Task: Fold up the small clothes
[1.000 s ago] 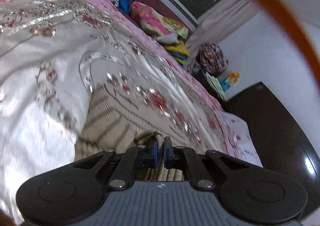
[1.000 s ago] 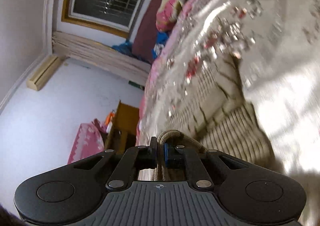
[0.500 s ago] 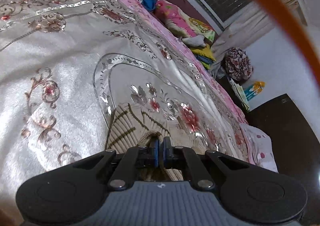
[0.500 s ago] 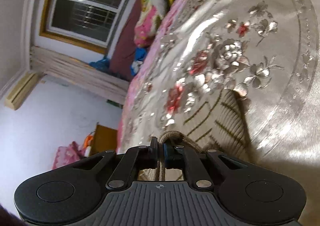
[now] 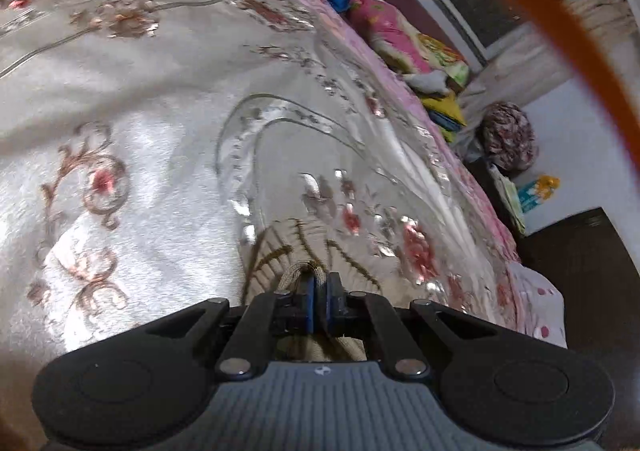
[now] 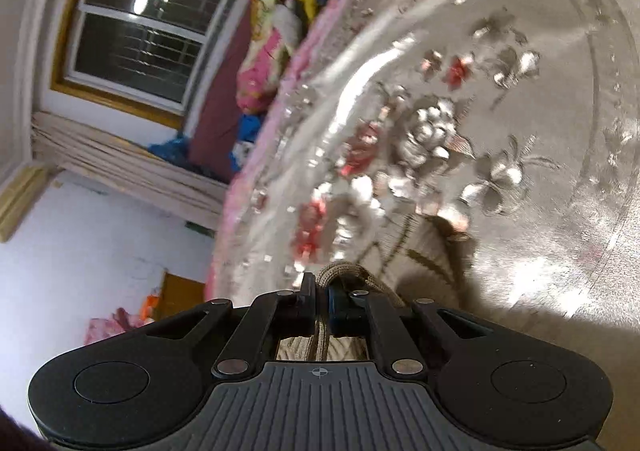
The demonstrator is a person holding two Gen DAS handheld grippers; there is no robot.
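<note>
I had the left gripper (image 5: 318,293) clamped on the ribbed hem of the small knit garment (image 5: 280,251), its jaws closed on a bunched loop of beige fabric, and the right gripper (image 6: 321,301) pinched the same kind of ribbed edge, jaws shut on it too. Taking the bed cover (image 5: 140,111) as my landmark, the garment hung from both grippers just above its shiny embroidered surface, the striped beige body trailing forward from the jaws and, as far as I could tell, brushing the cover near the red and silver flower motif (image 6: 432,131); the blur made actual contact hard to judge. I judged that holding two points of one edge was meant to keep the cloth spread between the grippers so it could be laid flat or doubled over cleanly, not bunched. The left gripper pointed along the cover toward the pile of bright clothes (image 5: 404,39) at its far edge, tilted down at a shallow angle. The right gripper was rolled strongly, so the cover ran diagonally across its view, with the window (image 6: 152,31) beyond the cover's far side. I read this as mid-fold, with the garment not yet settled on the bed.
</note>
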